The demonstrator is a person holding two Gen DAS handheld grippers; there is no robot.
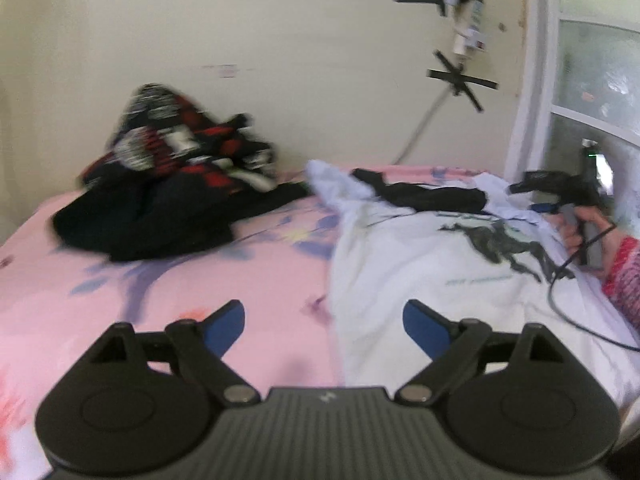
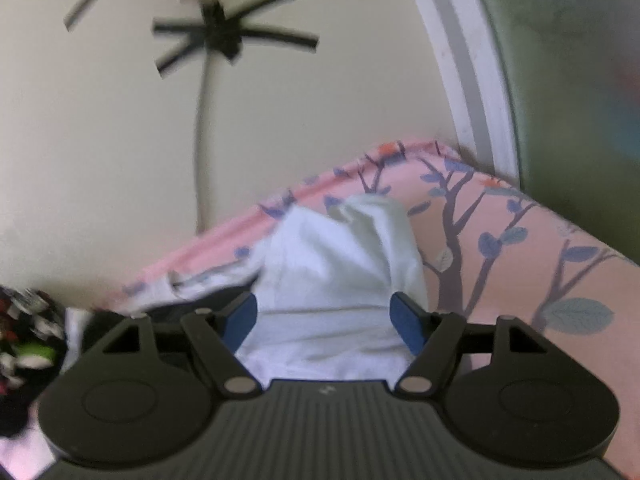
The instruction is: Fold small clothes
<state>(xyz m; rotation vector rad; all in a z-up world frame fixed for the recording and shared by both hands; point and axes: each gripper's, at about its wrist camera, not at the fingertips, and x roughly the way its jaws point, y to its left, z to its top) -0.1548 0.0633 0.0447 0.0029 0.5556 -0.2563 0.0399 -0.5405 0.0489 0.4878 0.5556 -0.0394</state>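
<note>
Two grippers are working over the white T-shirt [image 1: 420, 264], which is lying spread on the pink sheet [image 1: 200, 272], and it is the landmark here. Nearest, the left gripper [image 1: 323, 326] is hovering at the shirt's near edge, jaws wide apart and holding nothing. To fold cleanly, it is probably best taking that edge squarely before lifting. Farther along, the right gripper [image 2: 323, 322] is tilting downward over the shirt's far end, jaws apart with cloth between them, unpinched. Beyond the shirt, dark clothes [image 1: 168, 192] are lying heaped.
</note>
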